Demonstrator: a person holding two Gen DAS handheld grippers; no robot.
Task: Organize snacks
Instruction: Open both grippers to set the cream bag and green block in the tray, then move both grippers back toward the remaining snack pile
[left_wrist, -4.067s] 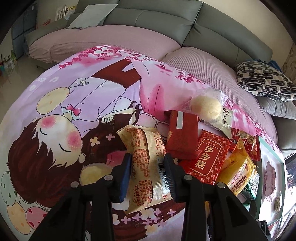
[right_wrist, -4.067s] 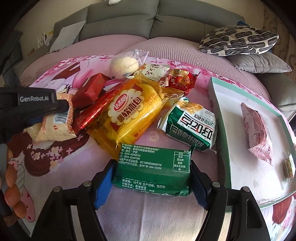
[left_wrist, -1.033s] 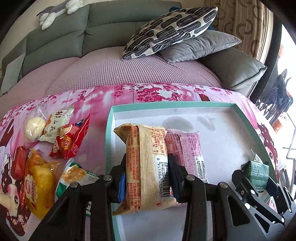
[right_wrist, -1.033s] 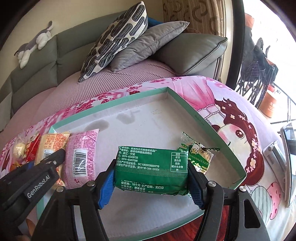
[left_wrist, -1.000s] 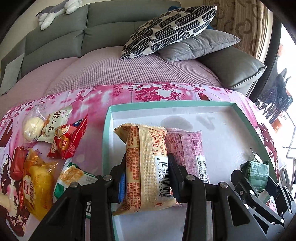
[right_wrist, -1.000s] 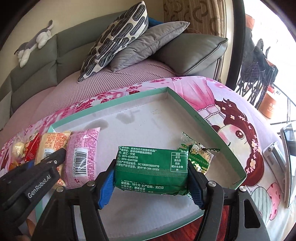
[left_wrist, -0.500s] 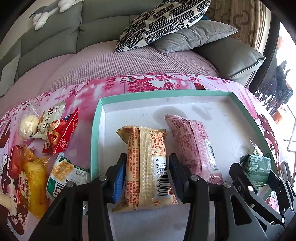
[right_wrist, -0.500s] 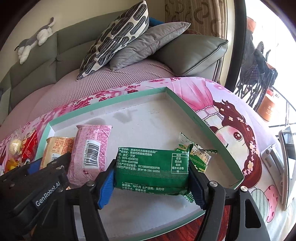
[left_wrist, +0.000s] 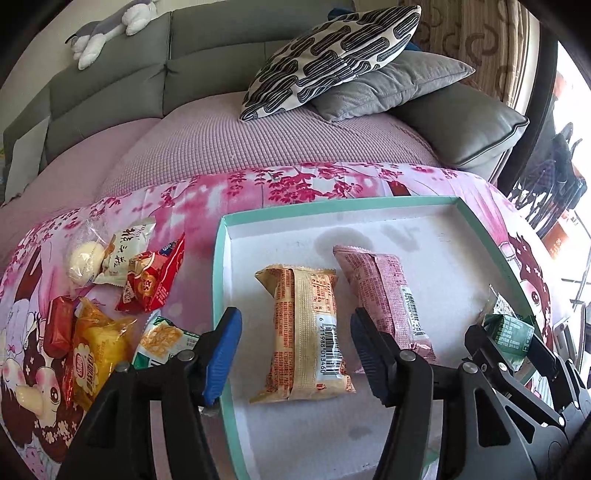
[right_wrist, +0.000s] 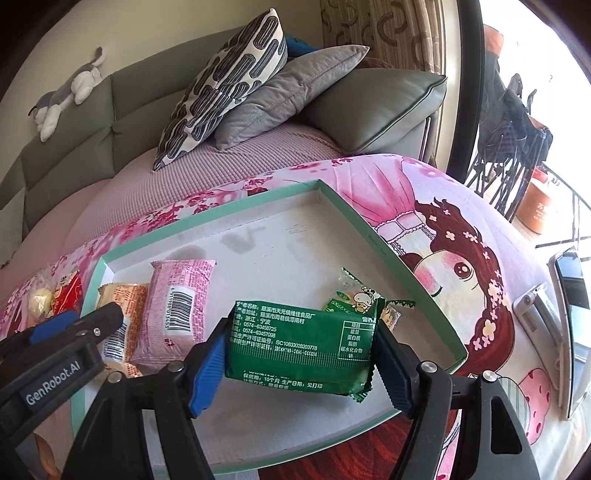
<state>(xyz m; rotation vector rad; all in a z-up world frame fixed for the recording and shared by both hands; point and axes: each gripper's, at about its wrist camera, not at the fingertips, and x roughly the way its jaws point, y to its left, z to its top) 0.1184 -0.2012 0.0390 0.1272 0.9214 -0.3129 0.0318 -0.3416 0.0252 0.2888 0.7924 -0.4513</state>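
Observation:
A shallow teal-rimmed tray (left_wrist: 218, 266) with a white floor lies on the pink cartoon cloth. My left gripper (left_wrist: 295, 354) is open, its jaws wide on either side of an orange-tan snack pack (left_wrist: 304, 332) that lies flat in the tray beside a pink pack (left_wrist: 384, 299). My right gripper (right_wrist: 301, 362) is shut on a green snack pack (right_wrist: 301, 347) and holds it just above the tray (right_wrist: 388, 254), in front of a small green candy packet (right_wrist: 358, 299). The pink pack (right_wrist: 177, 302) and the orange-tan pack (right_wrist: 122, 299) also show in the right wrist view.
Loose snacks lie left of the tray: a red packet (left_wrist: 155, 280), a white packet (left_wrist: 125, 251), a bagged bun (left_wrist: 85, 262), a yellow bag (left_wrist: 92, 354), a dark red pack (left_wrist: 59, 325) and a green-white pack (left_wrist: 162, 339). A grey sofa with cushions (left_wrist: 328, 59) stands behind. A phone (right_wrist: 572, 314) lies at the right.
My left gripper has opened and let go of the orange-tan pack, which now lies in the tray. Both grippers have drawn back slightly; the right one still holds the green pack.

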